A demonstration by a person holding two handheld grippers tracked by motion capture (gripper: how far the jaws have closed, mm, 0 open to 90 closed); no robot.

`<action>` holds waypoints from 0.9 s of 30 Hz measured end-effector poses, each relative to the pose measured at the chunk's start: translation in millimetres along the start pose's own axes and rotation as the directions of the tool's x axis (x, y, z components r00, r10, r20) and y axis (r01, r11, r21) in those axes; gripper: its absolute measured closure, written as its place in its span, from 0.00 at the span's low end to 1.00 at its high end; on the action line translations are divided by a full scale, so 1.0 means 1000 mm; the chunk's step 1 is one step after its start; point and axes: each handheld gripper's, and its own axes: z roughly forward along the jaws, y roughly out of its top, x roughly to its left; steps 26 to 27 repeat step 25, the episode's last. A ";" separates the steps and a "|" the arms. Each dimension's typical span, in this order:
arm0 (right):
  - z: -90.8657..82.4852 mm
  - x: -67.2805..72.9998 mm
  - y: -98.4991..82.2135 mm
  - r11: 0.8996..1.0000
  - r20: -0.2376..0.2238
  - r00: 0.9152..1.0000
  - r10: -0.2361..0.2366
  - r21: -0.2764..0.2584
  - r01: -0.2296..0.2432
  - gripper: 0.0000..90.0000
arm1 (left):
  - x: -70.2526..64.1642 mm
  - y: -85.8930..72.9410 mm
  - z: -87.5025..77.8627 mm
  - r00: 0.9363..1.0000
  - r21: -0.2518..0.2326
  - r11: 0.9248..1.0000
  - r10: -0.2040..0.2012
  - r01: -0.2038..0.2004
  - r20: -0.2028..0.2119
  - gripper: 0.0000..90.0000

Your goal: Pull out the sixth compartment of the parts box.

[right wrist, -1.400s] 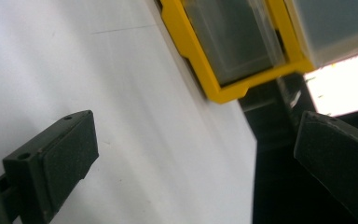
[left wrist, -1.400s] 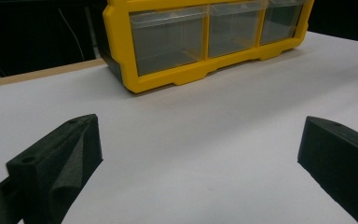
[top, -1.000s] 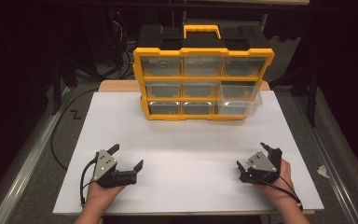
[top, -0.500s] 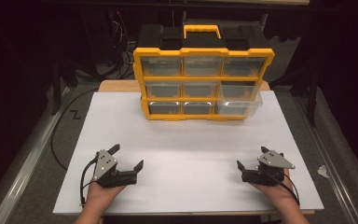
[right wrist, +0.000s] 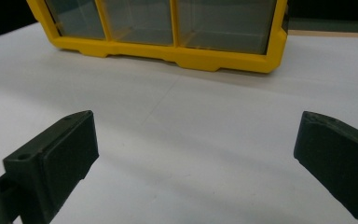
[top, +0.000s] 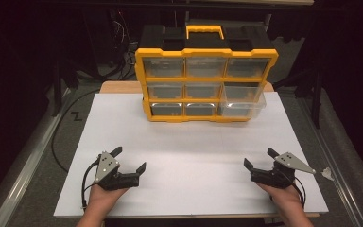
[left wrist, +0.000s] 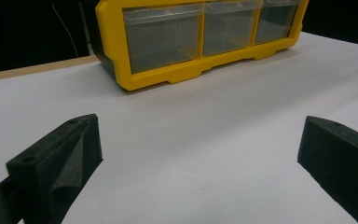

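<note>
From above, your left gripper (top: 129,161) rests where it was 1 second ago, jaws spread and empty, while your right gripper (top: 259,158) has rolled so its grey plate lies flatter, jaws still spread. The yellow organizer (top: 206,75) stands well apart at the far edge of the white sheet (top: 189,142), 1 lower-right drawer (top: 242,105) pulled out, possibly 2. In the left gripper view, both pads flank bare sheet below the organizer (left wrist: 186,70). The right gripper view matches it.
</note>
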 end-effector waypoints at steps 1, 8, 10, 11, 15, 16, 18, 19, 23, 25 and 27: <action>0.000 -0.001 -0.001 1.000 0.000 1.000 0.011 -0.008 -0.011 0.01 | 0.000 0.000 0.000 1.000 0.001 1.000 -0.003 0.003 0.000 0.01; 0.003 -0.002 -0.002 1.000 0.005 1.000 -0.011 -0.028 0.011 0.01 | 0.002 -0.001 0.000 1.000 0.003 1.000 -0.018 0.018 -0.014 0.01; 0.003 0.000 -0.001 0.999 0.004 0.999 -0.036 -0.024 0.036 0.01 | 0.002 -0.001 0.000 1.000 0.002 1.000 -0.019 0.019 -0.016 0.01; 0.003 0.000 -0.002 0.999 0.001 0.999 -0.040 -0.024 0.040 0.01 | 0.002 -0.001 0.000 1.000 0.002 1.000 -0.019 0.019 -0.016 0.01; 0.004 0.004 -0.001 0.997 -0.004 0.998 -0.070 -0.025 0.070 0.01 | 0.002 -0.001 0.000 1.000 0.002 1.000 -0.015 0.015 -0.013 0.00; 0.003 0.005 -0.001 0.996 -0.004 0.996 -0.086 -0.024 0.086 0.01 | 0.002 -0.001 0.000 1.000 0.002 1.000 -0.015 0.015 -0.013 0.01; 0.003 0.006 -0.001 0.995 0.000 0.995 -0.100 -0.027 0.100 0.01 | 0.002 -0.001 0.000 1.000 0.002 1.000 -0.014 0.014 -0.011 0.01; 0.003 0.007 -0.001 0.994 0.000 0.995 -0.105 -0.024 0.105 0.01 | 0.002 -0.001 0.000 1.000 0.002 1.000 -0.013 0.013 -0.010 0.01; 0.004 0.007 -0.001 0.993 0.005 0.993 -0.120 -0.019 0.120 0.01 | 0.002 -0.001 0.000 1.000 0.000 1.000 -0.011 0.011 -0.009 0.01; 0.004 0.008 -0.002 0.992 0.005 0.993 -0.121 -0.015 0.121 0.01 | 0.001 -0.001 0.000 1.000 0.000 1.000 -0.011 0.011 -0.008 0.01; 0.004 0.008 -0.002 0.992 0.005 0.993 -0.121 -0.015 0.121 0.01 | 0.001 -0.001 0.000 1.000 0.000 1.000 -0.011 0.011 -0.008 0.01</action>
